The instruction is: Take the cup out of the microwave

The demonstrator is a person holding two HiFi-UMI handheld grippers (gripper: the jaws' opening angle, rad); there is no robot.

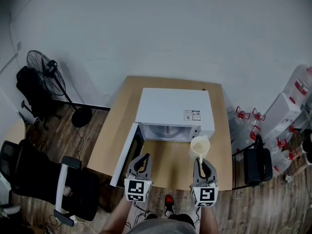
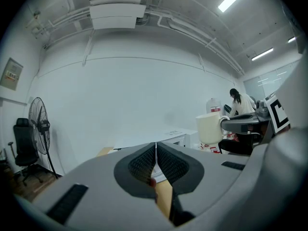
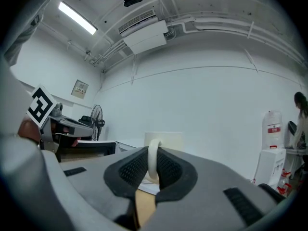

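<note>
The cream cup (image 1: 200, 146) hangs in the air in front of the white microwave (image 1: 173, 112), outside its open cavity (image 1: 168, 131). My right gripper (image 1: 200, 160) is shut on the cup's handle (image 3: 153, 159), which shows pinched between the two pads, with the cup body (image 3: 163, 141) just beyond them. My left gripper (image 1: 141, 163) hovers beside the open microwave door (image 1: 126, 155), jaws shut with nothing between them. In the left gripper view the cup (image 2: 209, 128) appears to the right, held by the other gripper.
The microwave stands on a wooden table (image 1: 161, 167) near the wall. Its door swings out to the left over the table's edge. A fan (image 1: 46, 69) and black chairs (image 1: 46, 179) stand left; water jugs (image 1: 253, 123) stand right.
</note>
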